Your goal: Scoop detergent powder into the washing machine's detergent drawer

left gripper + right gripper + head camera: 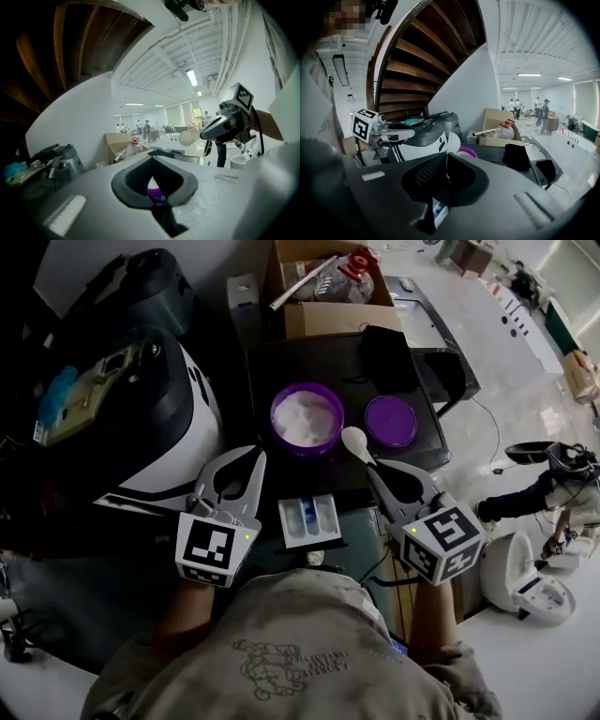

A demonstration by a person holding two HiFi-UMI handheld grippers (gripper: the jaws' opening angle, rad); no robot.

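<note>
The detergent drawer (286,521) is open just in front of the person, low in the centre of the head view, betw. the two grippers. Its compartments show blue. I see no clear heap of white in them, but the view is too small to be sure, so I judge that no powder, or very little, is in it.

Just behind the drawer, on the dark top, stands the purple tub (306,448), open and approx. full of white detergent powder (305,415). Its purple lid (391,421) lies beside it on the right, so the opening step is done.

The white spoon (356,441) has its bowl betw. tub and lid, close to the tub's right rim and outside the tub. The right gripper (377,468) has its jaws pressed on the thin handle; the right gripper view shows the handle running up betw. them to the pale bowl. If the bowl carries powder or is empty, I cannot tell: white on white.

The left gripper (246,457) is near the tub's left front side and touches nothing. Its jaws are pressed together w/ nothing betw. them; through their gap only the tub shows, farther away.

So, as a judgement: prep. is finished (lid off, spoon in grip, drawer out), and the main part is left, i.e. to dip the spoon, carry it to the drawer and tip it in.
</note>
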